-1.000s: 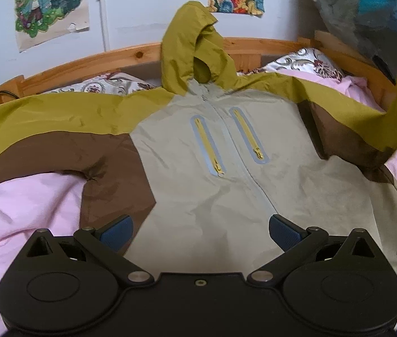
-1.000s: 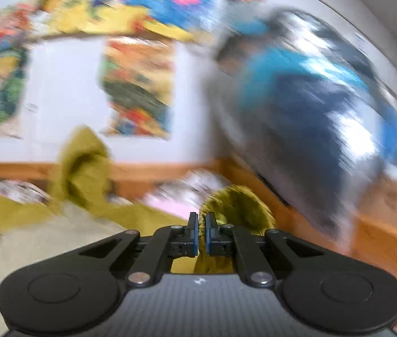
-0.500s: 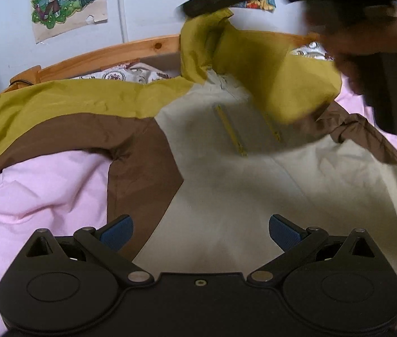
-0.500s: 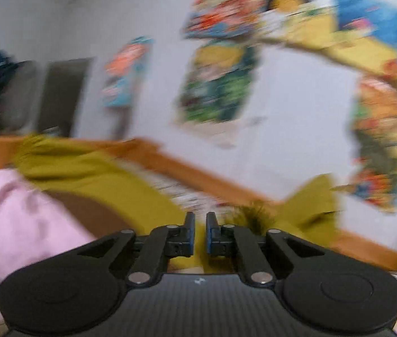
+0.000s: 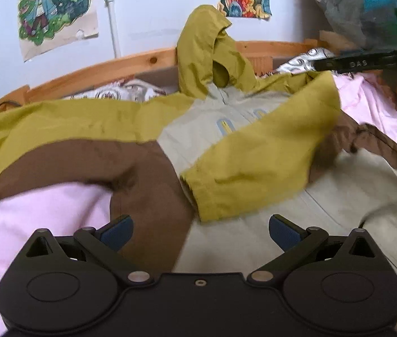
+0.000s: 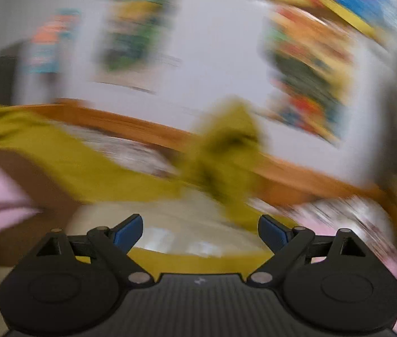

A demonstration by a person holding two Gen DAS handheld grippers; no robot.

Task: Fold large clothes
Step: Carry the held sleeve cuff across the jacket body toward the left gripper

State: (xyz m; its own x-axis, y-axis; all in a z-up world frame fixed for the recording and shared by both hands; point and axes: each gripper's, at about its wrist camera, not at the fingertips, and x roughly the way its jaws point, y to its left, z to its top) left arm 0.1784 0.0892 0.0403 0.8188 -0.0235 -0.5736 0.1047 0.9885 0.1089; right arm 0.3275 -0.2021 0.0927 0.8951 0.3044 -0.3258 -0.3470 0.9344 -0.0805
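Only "DAS" reads on the right tool (image 5: 367,63) above the jacket (image 5: 254,168).

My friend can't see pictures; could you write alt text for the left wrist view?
A hooded jacket in olive, brown and beige lies on a pink bedsheet, one olive sleeve folded across its chest. The open left gripper hovers over its hem.

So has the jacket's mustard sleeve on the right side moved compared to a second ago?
Yes. The mustard sleeve was stretched out toward the right edge; now it lies folded across the jacket chest, covering the zip pockets. The right gripper has just been opening, nothing between its jaws.
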